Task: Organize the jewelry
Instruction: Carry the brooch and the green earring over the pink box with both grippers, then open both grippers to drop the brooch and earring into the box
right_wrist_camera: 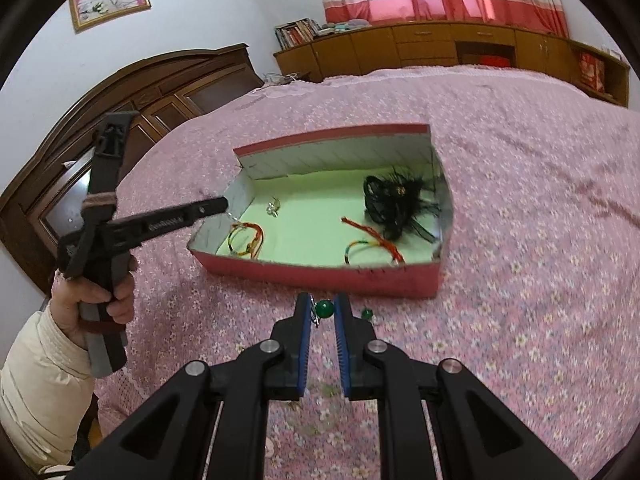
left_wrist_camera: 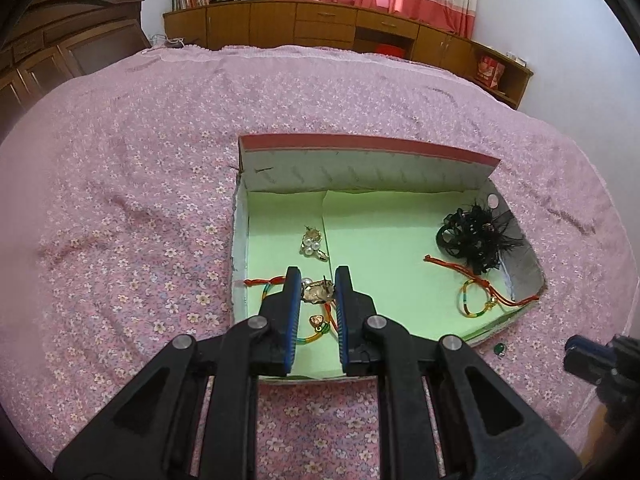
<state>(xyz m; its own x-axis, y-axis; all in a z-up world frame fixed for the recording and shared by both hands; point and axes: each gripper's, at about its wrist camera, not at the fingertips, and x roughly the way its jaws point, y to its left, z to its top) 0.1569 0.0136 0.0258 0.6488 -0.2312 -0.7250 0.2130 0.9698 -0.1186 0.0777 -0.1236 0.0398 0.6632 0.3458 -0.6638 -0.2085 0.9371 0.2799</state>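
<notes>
A red box [left_wrist_camera: 360, 145] with a green floor lies on the bed; it also shows in the right wrist view [right_wrist_camera: 320, 274]. My left gripper [left_wrist_camera: 318, 285] is shut on a gold pearl earring [left_wrist_camera: 318, 293] and holds it over the box's near left corner. A matching pearl earring [left_wrist_camera: 313, 242] lies on the green floor. My right gripper [right_wrist_camera: 323, 307] is shut on a green bead earring [right_wrist_camera: 325, 308] just above the bedspread in front of the box. A second green earring [right_wrist_camera: 367, 313] lies beside it, also seen in the left wrist view [left_wrist_camera: 500, 347].
In the box lie a black feathered hair piece [left_wrist_camera: 476, 236], a coloured cord bracelet [left_wrist_camera: 478, 296] at the right and another [left_wrist_camera: 316, 330] under my left gripper. The pink flowered bedspread [left_wrist_camera: 140, 200] surrounds the box. A wooden headboard [right_wrist_camera: 120, 92] and cabinets [right_wrist_camera: 440, 48] stand behind.
</notes>
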